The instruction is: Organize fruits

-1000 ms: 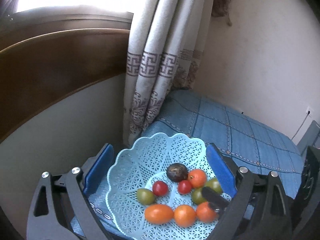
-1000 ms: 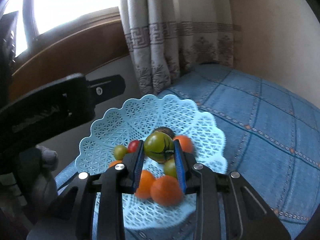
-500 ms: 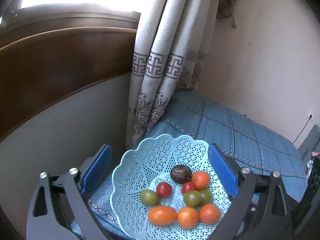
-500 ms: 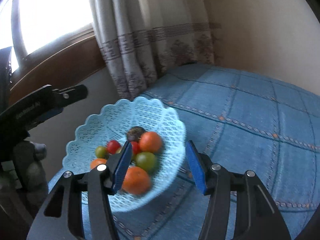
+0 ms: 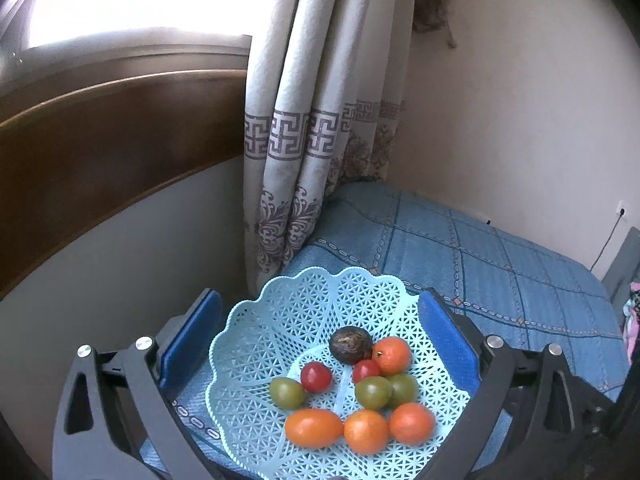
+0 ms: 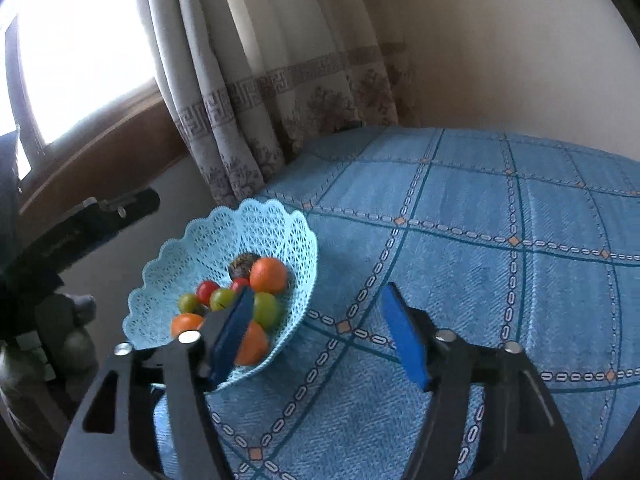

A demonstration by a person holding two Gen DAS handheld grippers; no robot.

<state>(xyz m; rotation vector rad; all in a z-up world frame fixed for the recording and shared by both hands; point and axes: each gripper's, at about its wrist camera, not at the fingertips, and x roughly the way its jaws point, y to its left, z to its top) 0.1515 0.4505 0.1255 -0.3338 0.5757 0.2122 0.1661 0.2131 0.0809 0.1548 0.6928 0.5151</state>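
Both grippers empty, jaws wide: left gripper (image 5: 316,344) straddles the basket (image 5: 280,304), lower centre; right gripper (image 6: 320,332) beside it. Tomatoes (image 5: 372,392) look soft and slippery, so I'd pinch gently across the middle.

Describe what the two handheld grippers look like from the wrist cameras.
Both match: the left gripper and right gripper have black angular frames with triangular cutouts, round silver bolts at the joints, and flat blue pads on the inner faces of the fingers. No cables or markings show.
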